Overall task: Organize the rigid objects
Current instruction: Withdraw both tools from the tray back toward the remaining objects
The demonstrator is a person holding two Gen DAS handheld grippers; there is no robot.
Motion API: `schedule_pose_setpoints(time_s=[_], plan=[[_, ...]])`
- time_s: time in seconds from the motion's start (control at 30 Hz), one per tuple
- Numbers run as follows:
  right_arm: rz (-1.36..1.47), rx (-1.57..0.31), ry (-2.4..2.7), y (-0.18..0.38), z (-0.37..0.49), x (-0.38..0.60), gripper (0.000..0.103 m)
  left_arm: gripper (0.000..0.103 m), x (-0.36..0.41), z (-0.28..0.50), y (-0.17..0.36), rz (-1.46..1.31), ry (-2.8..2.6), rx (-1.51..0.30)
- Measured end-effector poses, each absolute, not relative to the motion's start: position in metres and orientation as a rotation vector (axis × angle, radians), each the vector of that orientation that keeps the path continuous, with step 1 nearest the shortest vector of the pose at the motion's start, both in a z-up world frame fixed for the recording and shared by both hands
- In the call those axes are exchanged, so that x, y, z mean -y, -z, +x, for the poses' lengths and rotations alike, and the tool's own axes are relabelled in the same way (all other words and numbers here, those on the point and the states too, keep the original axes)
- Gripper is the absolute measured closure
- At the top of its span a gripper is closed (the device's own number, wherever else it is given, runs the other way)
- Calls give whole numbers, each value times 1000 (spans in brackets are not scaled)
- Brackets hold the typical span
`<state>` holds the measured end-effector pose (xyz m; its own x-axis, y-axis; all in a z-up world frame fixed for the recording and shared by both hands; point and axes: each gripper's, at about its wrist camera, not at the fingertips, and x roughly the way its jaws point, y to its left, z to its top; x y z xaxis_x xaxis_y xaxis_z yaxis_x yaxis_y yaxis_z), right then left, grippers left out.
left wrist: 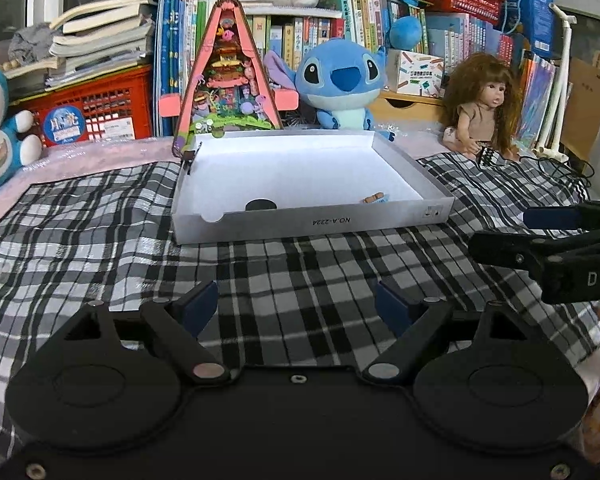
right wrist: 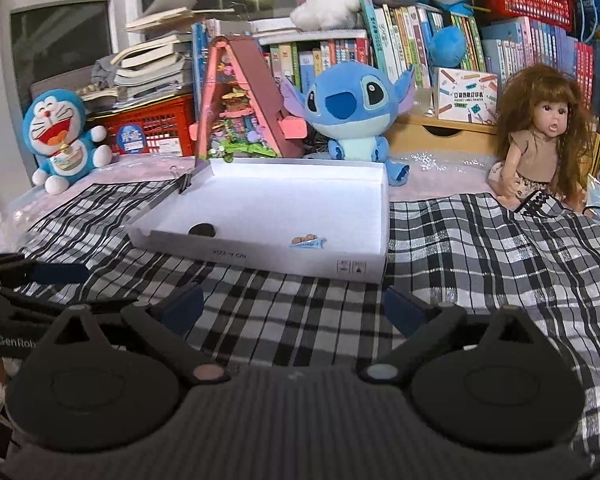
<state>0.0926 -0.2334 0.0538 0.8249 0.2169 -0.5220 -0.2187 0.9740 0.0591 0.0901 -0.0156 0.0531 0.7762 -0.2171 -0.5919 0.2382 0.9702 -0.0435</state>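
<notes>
Left wrist view shows a bed covered by a black-and-white checked cloth [left wrist: 100, 216], with a shallow white box [left wrist: 312, 222] lying on it toward the far edge. Inside the box, against its near wall, sit a dark round object [left wrist: 261, 205] and a small toy piece [left wrist: 374, 199] near the near right corner. The left claw [left wrist: 296, 308] is spread wide with nothing between its blue pads, poised over bare cloth short of the box. The right claw [left wrist: 500, 232] enters from the right edge, also empty.

No other loose rigid item shows on the cloth, so the step looks like a pause between placements, with both claws free. The next move likely calls for finding another item to collect, or ending.

Right wrist view shows the right claw [right wrist: 292, 306] fully spread and empty. It alone reveals the binder clip [right wrist: 183, 182] on the box's far left corner clearly, and the toy piece's blue base [right wrist: 307, 243].
</notes>
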Motion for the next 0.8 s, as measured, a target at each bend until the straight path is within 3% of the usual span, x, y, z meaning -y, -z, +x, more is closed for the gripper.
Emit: schedule_pose_setpoints(time_s=[0.8], plan=[[-38,-492,-255,-20,28,220,0,16,-9,16,-21,-26,206,-583]])
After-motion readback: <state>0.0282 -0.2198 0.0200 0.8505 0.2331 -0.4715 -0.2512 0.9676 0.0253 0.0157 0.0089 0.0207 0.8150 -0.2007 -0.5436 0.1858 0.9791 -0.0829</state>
